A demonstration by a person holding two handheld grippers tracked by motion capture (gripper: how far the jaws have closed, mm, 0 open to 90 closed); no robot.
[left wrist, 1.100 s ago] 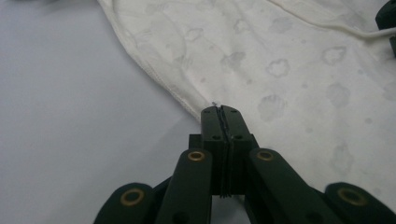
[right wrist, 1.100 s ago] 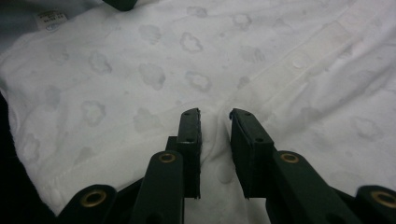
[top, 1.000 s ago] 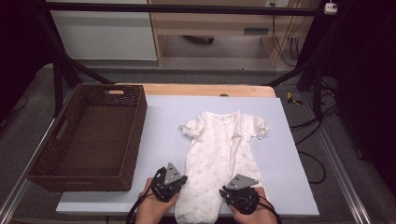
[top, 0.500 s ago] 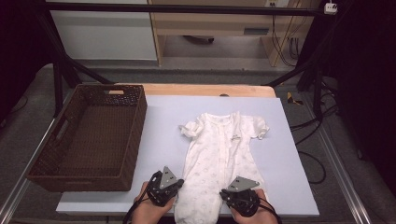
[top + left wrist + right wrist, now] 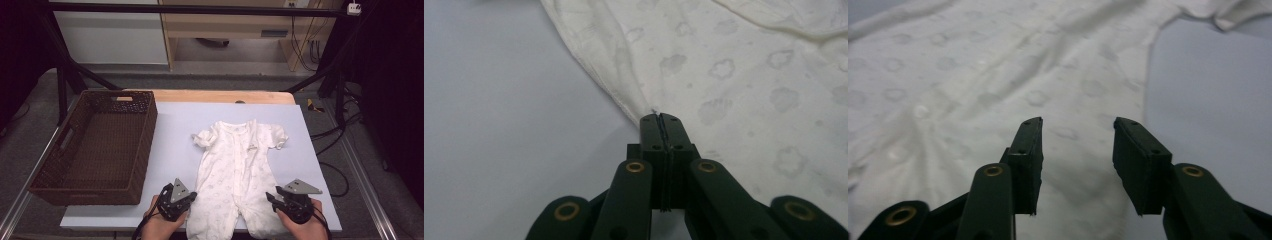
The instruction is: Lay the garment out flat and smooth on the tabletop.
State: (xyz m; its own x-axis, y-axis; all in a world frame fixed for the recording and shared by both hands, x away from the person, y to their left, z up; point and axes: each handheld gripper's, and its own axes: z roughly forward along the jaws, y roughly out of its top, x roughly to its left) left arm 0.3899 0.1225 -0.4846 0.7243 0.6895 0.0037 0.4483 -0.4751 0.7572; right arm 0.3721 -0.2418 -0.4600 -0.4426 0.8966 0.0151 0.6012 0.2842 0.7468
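The table (image 5: 175, 120) has a smooth pale blue cover, and a wood strip shows at its far edge. On its left part stands a dark brown wicker basket (image 5: 145, 150), rectangular, with a rough woven wall and nothing inside. Beside it, in the middle of the table, the white baby romper (image 5: 235, 170) lies flat on its back, sleeves toward the far side and legs toward the person. It is thin cotton with a faint cloud pattern; I judge it very light, soft and limp, so it will sag and fold if it is lifted at one point only. The hems and side seams are thicker, a good place to take hold, best with two corners at once.

The left gripper (image 5: 660, 120) has its jaws clenched on the side edge of the romper, and the cloth is pulled a little there. The right gripper (image 5: 1077, 142) has just been opening; its jaws stand apart above the other leg, with nothing pinched between them
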